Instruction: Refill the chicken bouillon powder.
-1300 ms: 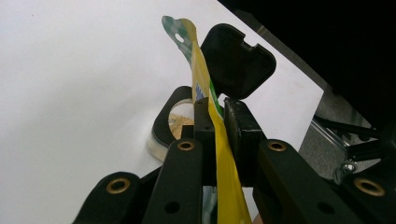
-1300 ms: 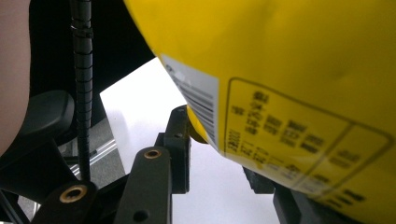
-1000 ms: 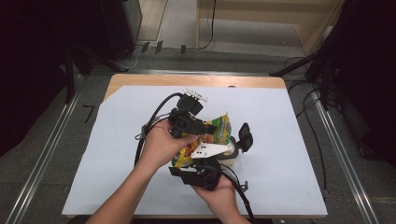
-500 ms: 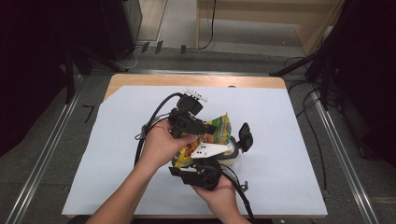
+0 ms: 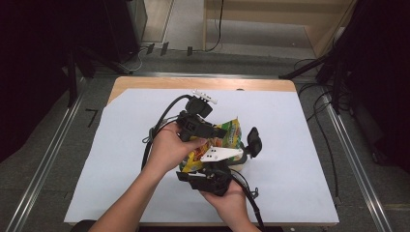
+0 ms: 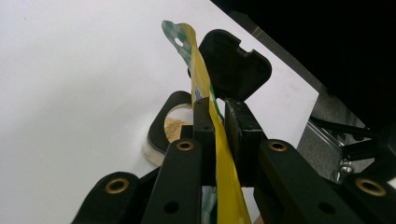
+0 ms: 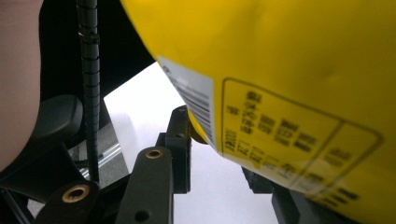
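Tilting a yellow snack pouch (image 5: 218,140) over a small clear jar (image 6: 168,133), a person works two hand-held grippers at the middle of a white-covered counter (image 5: 309,159). Nearest the camera, the right gripper (image 5: 209,176) comes up from below with the pouch's printed lower half lying over its fingers (image 7: 180,140); whether they are clamped on it or merely cradling it cannot be told, since the far finger is hidden behind the foil. Just beyond, the left gripper (image 5: 203,126) has its fingers (image 6: 205,126) pinched tight on the flattened edge of the pouch, which runs up between them like a blade — a hold that seems meant to steer the open mouth toward the jar. The jar stands on the counter directly under the pouch, its black hinged lid (image 5: 254,141) thrown back and upright, a layer of tan crumbs already showing inside; the pour looks to be under way but not finished. Farther out, the white sheet gives way to a strip of bare wood along the far edge, and beyond it lie grey flooring, metal rails, trailing cables (image 5: 319,92) and dark equipment stands — a workshop-like room.
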